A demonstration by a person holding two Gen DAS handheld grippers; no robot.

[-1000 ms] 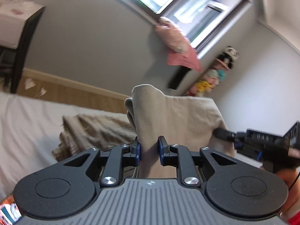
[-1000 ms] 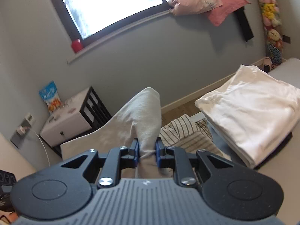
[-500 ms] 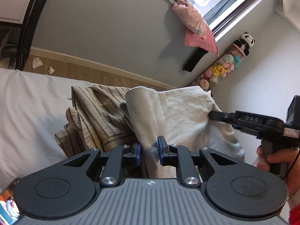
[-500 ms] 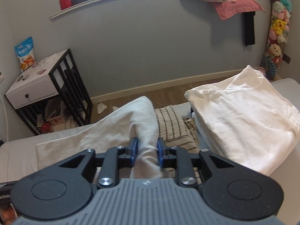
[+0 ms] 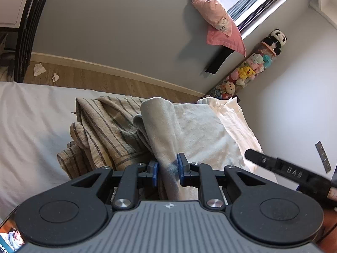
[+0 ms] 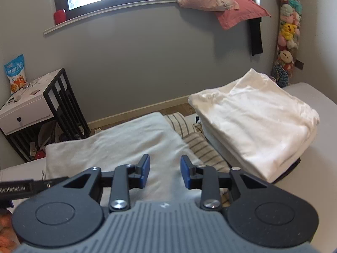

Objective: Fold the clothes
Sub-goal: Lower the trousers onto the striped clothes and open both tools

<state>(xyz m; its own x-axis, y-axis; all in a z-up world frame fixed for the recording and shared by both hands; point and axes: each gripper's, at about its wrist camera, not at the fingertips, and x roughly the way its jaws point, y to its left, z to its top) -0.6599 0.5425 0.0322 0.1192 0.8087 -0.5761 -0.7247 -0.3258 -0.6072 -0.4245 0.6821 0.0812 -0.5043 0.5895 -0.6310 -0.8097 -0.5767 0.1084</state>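
Note:
A cream-white garment (image 5: 198, 130) lies on the bed, partly over a beige striped garment (image 5: 99, 130). My left gripper (image 5: 167, 171) is shut on a bunched fold of the cream garment, which rises between its blue pads. In the right wrist view the same cream garment (image 6: 118, 145) lies spread flat, and my right gripper (image 6: 165, 171) stands open just above it with nothing between its fingers. The right gripper's finger (image 5: 280, 168) shows at the right of the left wrist view. The striped garment (image 6: 195, 143) peeks out beside the cream one.
A stack of folded white clothes (image 6: 259, 122) sits on the bed at the right. A black-and-white nightstand (image 6: 35, 113) stands at the left by the grey wall. Plush toys (image 6: 287, 31) hang in the corner. Pink cloth (image 6: 223, 4) rests on the windowsill.
Both grippers came down with the cream garment onto the bed. The right gripper opened and let go, and the cloth now lies flat under it. The left stays shut on its fold.

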